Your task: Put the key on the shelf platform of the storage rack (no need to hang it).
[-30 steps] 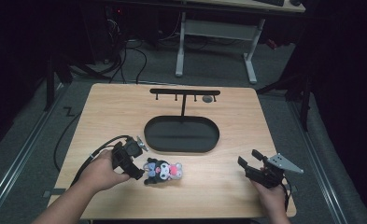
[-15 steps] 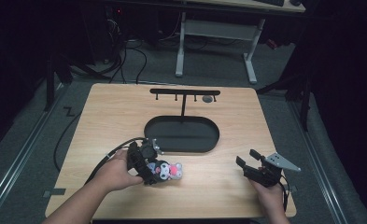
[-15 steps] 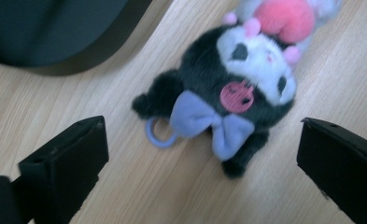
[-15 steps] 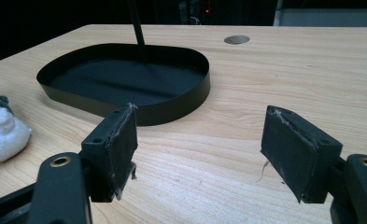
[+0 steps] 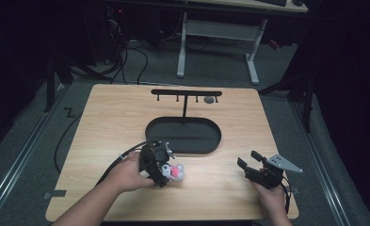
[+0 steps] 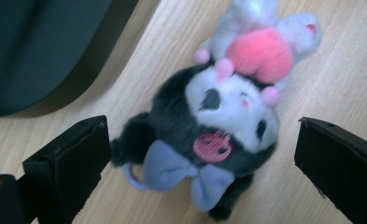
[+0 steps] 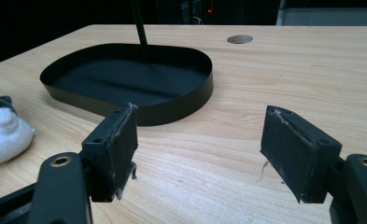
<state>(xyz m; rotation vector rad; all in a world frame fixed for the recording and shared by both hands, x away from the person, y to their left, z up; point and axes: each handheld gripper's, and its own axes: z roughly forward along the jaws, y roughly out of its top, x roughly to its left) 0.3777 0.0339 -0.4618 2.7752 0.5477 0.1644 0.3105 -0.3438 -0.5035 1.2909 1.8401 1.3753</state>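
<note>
A small black-and-white plush toy (image 5: 175,172) with a pink heart and a blue bow lies on the wooden table (image 5: 116,122), just in front of a black oval tray (image 5: 173,137). My left gripper (image 5: 161,170) is down over the toy's left end. In the left gripper view it (image 6: 202,126) stands open, with one jaw on each side of the plush toy (image 6: 228,107) and neither touching it. My right gripper (image 5: 248,158) rests open near the table's front right with nothing between its jaws (image 7: 201,112). The plush toy (image 7: 3,130) shows at the left edge of that view.
A black T-shaped rack with small hooks (image 5: 186,93) rises on a post from the tray's far side. The tray wall (image 7: 172,109) lies just ahead of my right gripper. A round cable hole (image 5: 210,100) sits near the table's back edge. Desk legs and cables are on the floor beyond.
My left gripper has moved right and forward onto the plush toy, so its jaws now straddle it. The right gripper has hardly moved.
</note>
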